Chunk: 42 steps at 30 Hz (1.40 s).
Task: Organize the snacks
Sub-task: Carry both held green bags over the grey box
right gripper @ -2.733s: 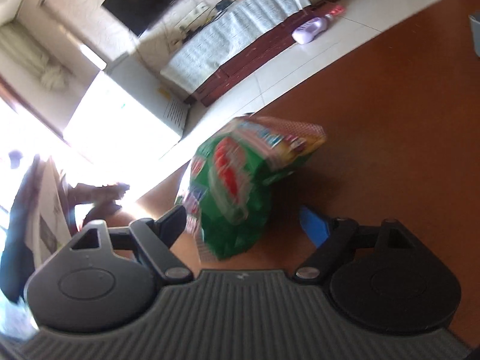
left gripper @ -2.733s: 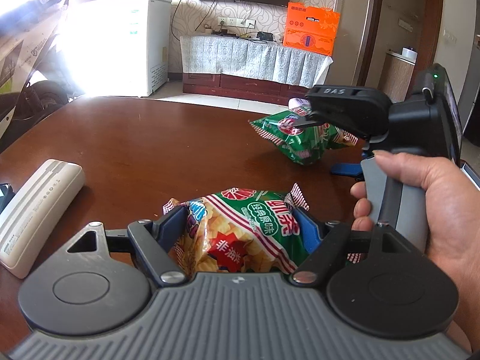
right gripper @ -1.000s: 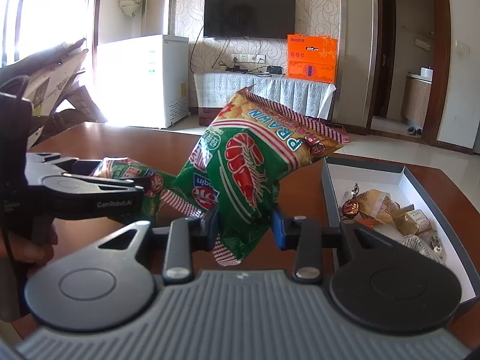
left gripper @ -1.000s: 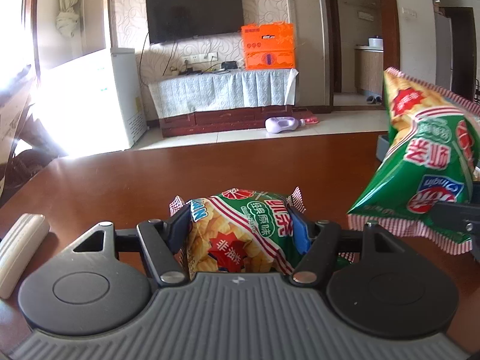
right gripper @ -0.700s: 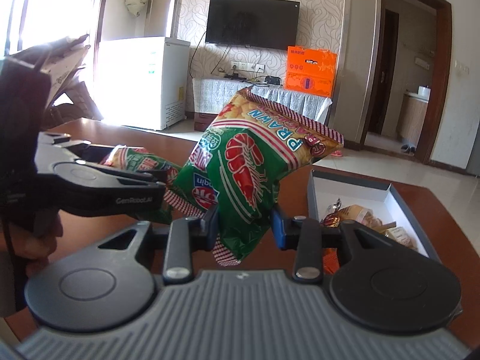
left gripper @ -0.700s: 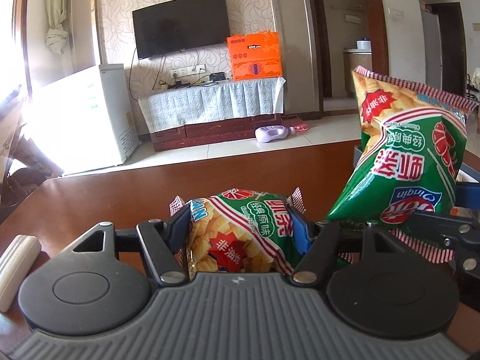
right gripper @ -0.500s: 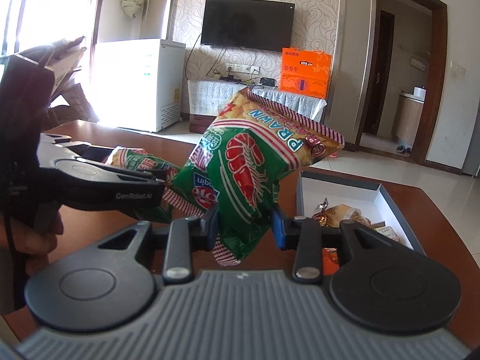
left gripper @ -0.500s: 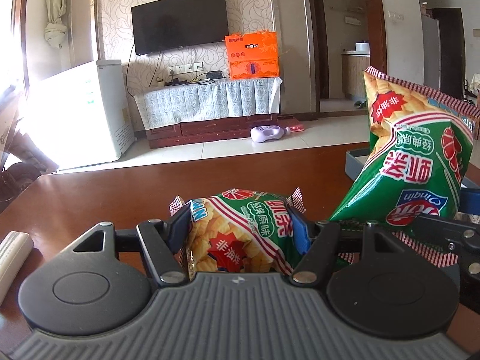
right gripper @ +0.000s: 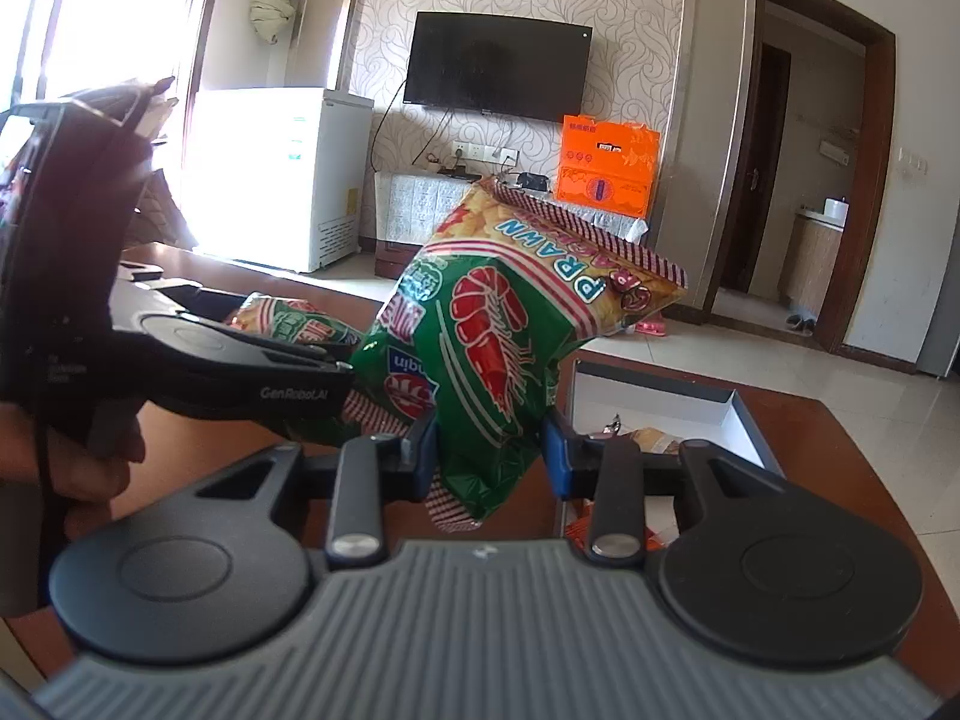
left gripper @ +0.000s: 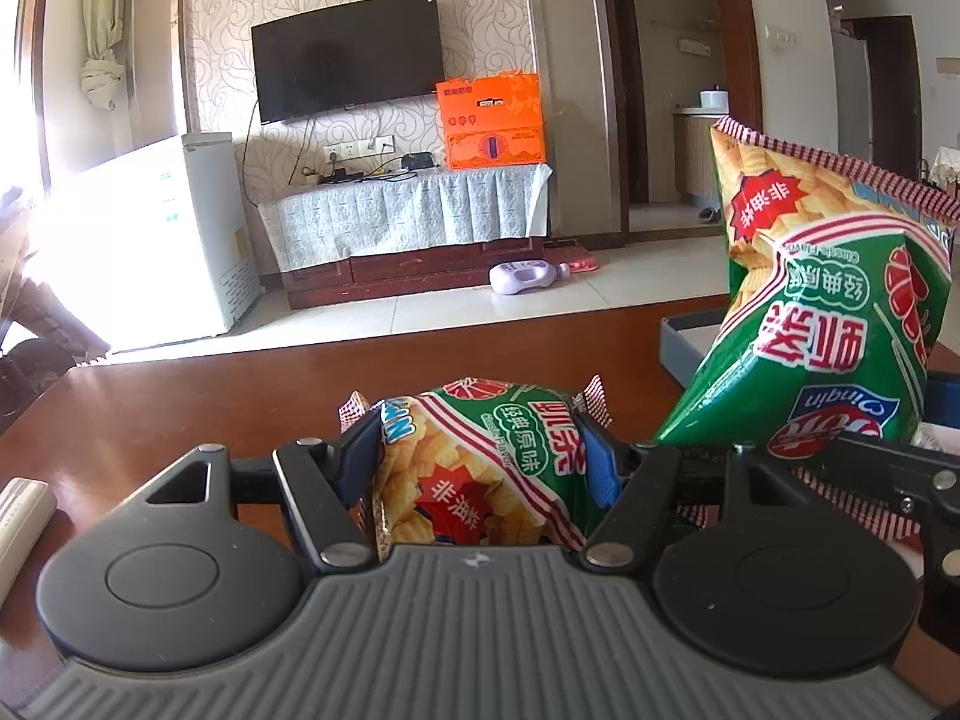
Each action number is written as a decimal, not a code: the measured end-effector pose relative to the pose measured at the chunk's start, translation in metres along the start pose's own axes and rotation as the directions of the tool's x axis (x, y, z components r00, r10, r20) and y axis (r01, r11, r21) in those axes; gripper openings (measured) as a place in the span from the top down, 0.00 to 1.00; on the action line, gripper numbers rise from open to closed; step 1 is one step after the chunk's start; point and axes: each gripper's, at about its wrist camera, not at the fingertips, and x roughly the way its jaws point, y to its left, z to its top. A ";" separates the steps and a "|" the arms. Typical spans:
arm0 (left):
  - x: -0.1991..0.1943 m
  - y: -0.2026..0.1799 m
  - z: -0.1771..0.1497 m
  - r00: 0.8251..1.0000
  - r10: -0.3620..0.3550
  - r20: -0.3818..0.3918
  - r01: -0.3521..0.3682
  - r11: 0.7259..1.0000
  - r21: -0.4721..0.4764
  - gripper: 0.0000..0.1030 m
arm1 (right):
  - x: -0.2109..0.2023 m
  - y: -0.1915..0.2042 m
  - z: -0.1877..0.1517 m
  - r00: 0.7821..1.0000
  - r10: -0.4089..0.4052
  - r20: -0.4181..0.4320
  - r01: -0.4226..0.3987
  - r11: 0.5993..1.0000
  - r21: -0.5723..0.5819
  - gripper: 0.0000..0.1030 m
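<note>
Two crinkly foil prawn-cracker bags (puffy, pillow-shaped) are pinched: one by the left gripper (left gripper: pixel 480 468), one by the right gripper (right gripper: pixel 489 450).

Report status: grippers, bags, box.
Left gripper shut on left bag. Right gripper shut on right bag, held up. Box open ahead, sweets inside. Nothing blocking.

A green prawn-cracker bag (left gripper: pixel 480 468) with red-and-white striped edges lies crosswise, pinched at both sides at 6 o'clock in the left wrist view. A second, matching prawn-cracker bag (right gripper: pixel 504 348) stands upright, held by its lower end, prawn picture facing out. At 3 o'clock behind it, a grey open box (right gripper: pixel 738 414) holds small wrapped snacks (right gripper: pixel 645 438)
</note>
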 end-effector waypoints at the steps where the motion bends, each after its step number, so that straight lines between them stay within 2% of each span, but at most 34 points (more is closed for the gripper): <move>1: 0.000 0.000 0.001 1.000 -0.005 0.005 0.005 1.000 0.000 0.30 | -0.002 -0.001 0.000 1.000 -0.005 0.004 0.005 1.000 -0.001 0.62; 5: -0.004 -0.014 0.008 0.999 -0.032 0.034 0.032 0.999 0.014 0.30 | -0.012 -0.005 -0.002 0.999 -0.033 0.017 0.033 0.999 0.003 0.62; 11: -0.001 -0.042 0.017 0.995 -0.085 0.045 0.085 0.996 0.007 0.30 | -0.021 -0.032 -0.007 0.996 -0.093 0.000 0.093 0.994 0.053 0.62; 15: 0.003 -0.072 0.028 0.990 -0.125 0.071 0.123 0.992 0.037 0.30 | -0.016 -0.057 -0.014 0.988 -0.141 -0.061 0.146 0.986 0.084 0.62; 19: 0.019 -0.105 0.038 0.985 -0.154 0.078 0.148 0.986 0.071 0.30 | -0.007 -0.078 -0.024 0.978 -0.155 -0.141 0.173 0.977 0.128 0.62; 23: 0.043 -0.128 0.050 0.985 -0.150 0.086 0.143 0.986 0.084 0.30 | -0.001 -0.096 -0.030 0.965 -0.177 -0.194 0.207 0.966 0.151 0.62; 28: 0.070 -0.149 0.070 0.978 -0.179 0.107 0.175 0.983 0.049 0.30 | 0.013 -0.104 -0.037 0.948 -0.119 -0.295 0.176 0.969 0.171 0.62; 36: 0.117 -0.193 0.078 0.966 -0.253 0.058 0.253 0.967 0.003 0.30 | 0.029 -0.089 -0.029 0.944 -0.026 -0.329 0.091 0.979 0.183 0.62; 39: 0.133 -0.197 0.077 0.959 -0.282 0.038 0.284 0.958 -0.035 0.28 | 0.032 -0.090 -0.029 0.941 -0.025 -0.338 0.087 0.982 0.168 0.62; 42: 0.146 -0.189 0.076 0.961 -0.274 0.029 0.275 0.960 -0.058 0.25 | 0.031 -0.092 -0.029 0.942 -0.032 -0.335 0.092 0.982 0.167 0.62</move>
